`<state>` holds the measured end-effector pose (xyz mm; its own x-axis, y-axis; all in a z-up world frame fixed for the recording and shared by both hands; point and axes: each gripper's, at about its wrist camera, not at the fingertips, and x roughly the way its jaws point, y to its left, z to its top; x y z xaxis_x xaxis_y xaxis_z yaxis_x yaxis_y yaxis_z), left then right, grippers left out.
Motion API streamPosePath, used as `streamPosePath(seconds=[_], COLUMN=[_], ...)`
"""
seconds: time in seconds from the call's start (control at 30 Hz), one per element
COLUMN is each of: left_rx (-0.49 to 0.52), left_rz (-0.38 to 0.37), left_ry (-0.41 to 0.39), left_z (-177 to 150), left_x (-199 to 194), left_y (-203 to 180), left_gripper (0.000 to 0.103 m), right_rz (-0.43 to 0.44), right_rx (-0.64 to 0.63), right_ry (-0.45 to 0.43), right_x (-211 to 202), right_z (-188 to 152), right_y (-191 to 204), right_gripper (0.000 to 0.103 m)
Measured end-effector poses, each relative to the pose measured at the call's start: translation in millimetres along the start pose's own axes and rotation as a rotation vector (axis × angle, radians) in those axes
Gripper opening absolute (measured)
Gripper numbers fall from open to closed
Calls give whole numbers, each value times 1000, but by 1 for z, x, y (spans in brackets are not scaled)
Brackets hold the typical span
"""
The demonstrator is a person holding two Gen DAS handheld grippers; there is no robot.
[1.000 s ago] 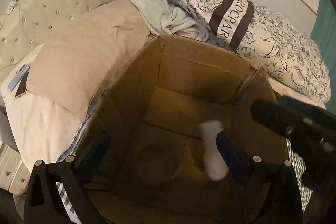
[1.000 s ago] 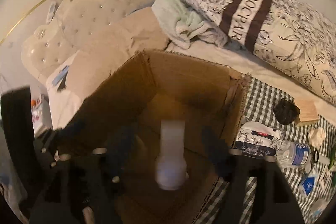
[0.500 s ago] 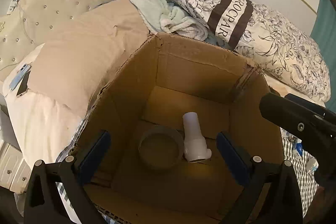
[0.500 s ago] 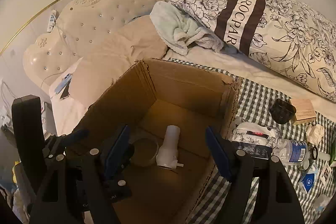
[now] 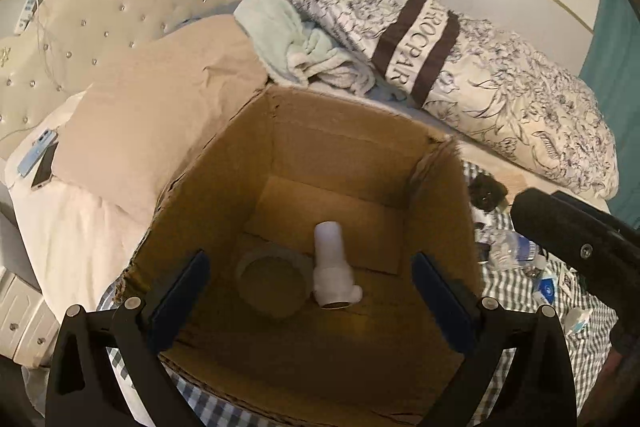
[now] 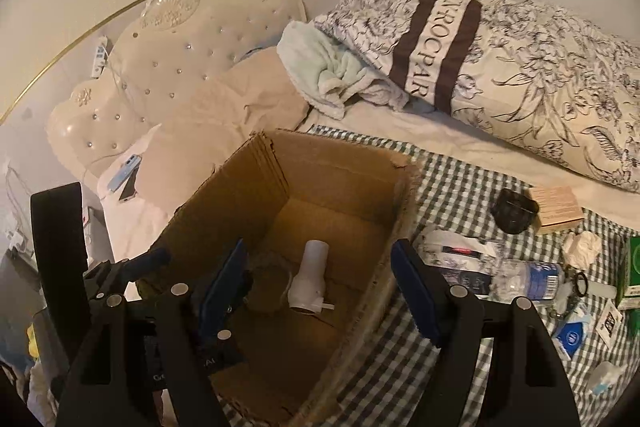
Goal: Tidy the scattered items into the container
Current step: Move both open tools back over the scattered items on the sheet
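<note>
An open cardboard box [image 5: 344,123] stands on the bed; it also shows in the right wrist view [image 6: 320,155]. On its floor lie a white bottle [image 5: 333,267] on its side and a round lid-like ring [image 5: 272,277]; the bottle also shows in the right wrist view [image 6: 309,281]. My left gripper [image 5: 308,291] is open and empty above the box. My right gripper [image 6: 320,287] is open and empty over the box's right side. Scattered items lie on the checked cloth [image 6: 460,195] to the right: a clear water bottle [image 6: 528,279], a white pouch [image 6: 456,253], a black round object [image 6: 514,211], a crumpled tissue [image 6: 582,247].
A flat beige box [image 6: 556,209], a green box [image 6: 632,267] and small packets [image 6: 570,335] lie at the right. A floral duvet [image 6: 520,67], a pale green towel [image 6: 324,75] and a beige pillow [image 5: 160,123] lie behind the box. Phones [image 5: 40,163] rest at the left.
The white bottle fell from my right gripper into the box and came to rest beside the ring. Both grippers have pulled up and back; the right one has shifted right.
</note>
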<state>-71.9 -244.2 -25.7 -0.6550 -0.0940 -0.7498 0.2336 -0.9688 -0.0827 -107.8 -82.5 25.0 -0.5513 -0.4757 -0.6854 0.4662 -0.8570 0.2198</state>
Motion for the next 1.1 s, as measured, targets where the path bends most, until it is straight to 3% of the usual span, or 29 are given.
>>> streamPosePath(seconds=[0.2, 0.53, 0.83, 1.1], left_rx=[16, 132, 205, 260], left_rz=[-26, -82, -127, -113], left_ry=[-21, -40, -13, 49], left_z=[2, -1, -21, -47], left_x=[-14, -29, -15, 12], left_y=[-31, -111, -178, -219], left_gripper=[103, 103, 103, 103], right_rz=[-42, -130, -222, -259], right_rx=[18, 103, 176, 254], right_ry=[-26, -71, -43, -4], right_x=[-33, -83, -110, -113], right_z=[-4, -19, -53, -87], right_y=[-24, -86, -158, -211], right_gripper=[74, 74, 74, 74])
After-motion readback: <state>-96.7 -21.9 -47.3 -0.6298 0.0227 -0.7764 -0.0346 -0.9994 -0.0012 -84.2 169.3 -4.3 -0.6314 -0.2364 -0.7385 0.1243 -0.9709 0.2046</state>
